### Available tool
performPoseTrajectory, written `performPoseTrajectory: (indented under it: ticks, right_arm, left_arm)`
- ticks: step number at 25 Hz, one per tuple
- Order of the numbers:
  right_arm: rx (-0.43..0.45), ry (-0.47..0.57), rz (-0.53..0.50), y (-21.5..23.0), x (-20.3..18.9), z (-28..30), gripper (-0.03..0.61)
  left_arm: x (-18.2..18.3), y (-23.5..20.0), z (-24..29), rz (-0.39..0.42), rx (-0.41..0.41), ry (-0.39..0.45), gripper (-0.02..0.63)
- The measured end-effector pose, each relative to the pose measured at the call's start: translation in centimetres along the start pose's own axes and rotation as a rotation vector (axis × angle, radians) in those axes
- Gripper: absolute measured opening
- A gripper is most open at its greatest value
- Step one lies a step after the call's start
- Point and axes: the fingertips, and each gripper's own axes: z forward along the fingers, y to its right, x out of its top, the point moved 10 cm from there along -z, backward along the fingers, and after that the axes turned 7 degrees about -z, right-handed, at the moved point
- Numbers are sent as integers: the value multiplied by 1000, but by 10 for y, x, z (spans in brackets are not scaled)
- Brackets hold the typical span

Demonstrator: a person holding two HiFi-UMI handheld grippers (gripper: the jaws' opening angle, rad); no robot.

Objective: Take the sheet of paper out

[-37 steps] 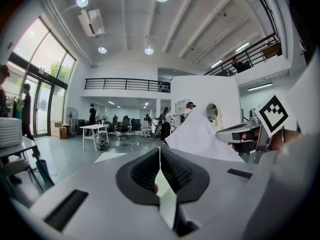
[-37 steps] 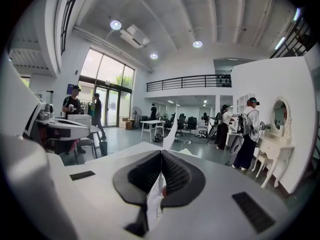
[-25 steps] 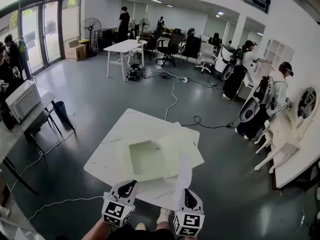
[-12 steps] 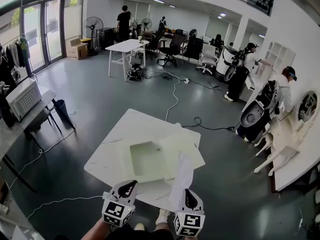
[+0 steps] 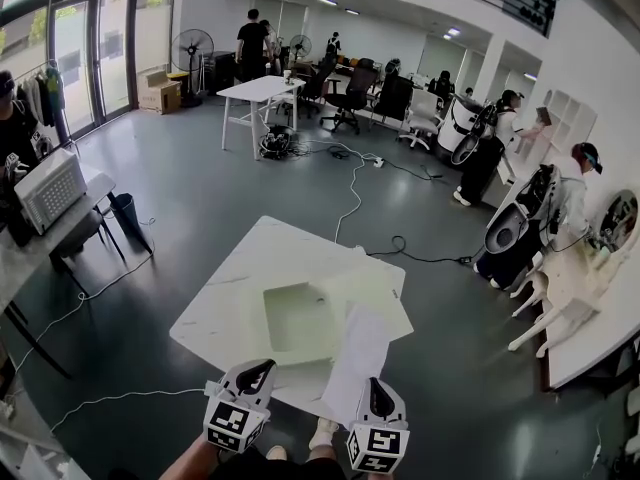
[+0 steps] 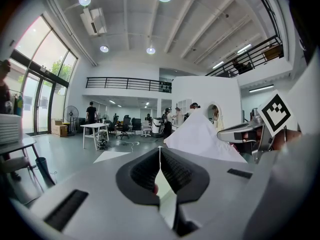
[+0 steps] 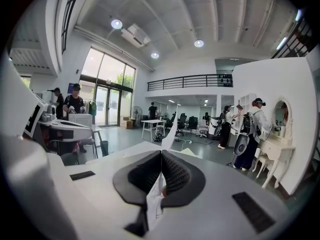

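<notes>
Jaws of the right gripper (image 7: 161,153) are pressed shut on the sheet of paper (image 5: 357,360). A thin white edge of the sheet is seen pinched between the dark pads (image 7: 175,171), and a bit more of it hangs out below them. From the tips of this gripper the sheet sticks out ahead and upward, spread a little to the gripper's left.

The left gripper (image 6: 159,149) is held just to the left of the right one, pointed the same way. Its jaws are closed together and nothing is gripped by them. From it, the raised sheet is seen off to the right.

A white tabletop (image 5: 225,303) is spread out ahead of both grippers. An open box (image 5: 298,318) is laid flat on it, straight ahead of the left gripper. In the head view the near right corner of the box is covered by the sheet. Whether the sheet touches the box there cannot be told.

A grey floor (image 5: 190,188) with a long white cable (image 5: 350,193) is seen far beyond the grippers.
</notes>
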Motion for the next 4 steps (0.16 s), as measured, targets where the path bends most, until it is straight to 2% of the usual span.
performPoseTrajectory:
  ticks: [4]
  right_arm:
    - [1,2,0,0,3,1,18]
  left_arm:
    - [3,-1,0,0,2,-1,25]
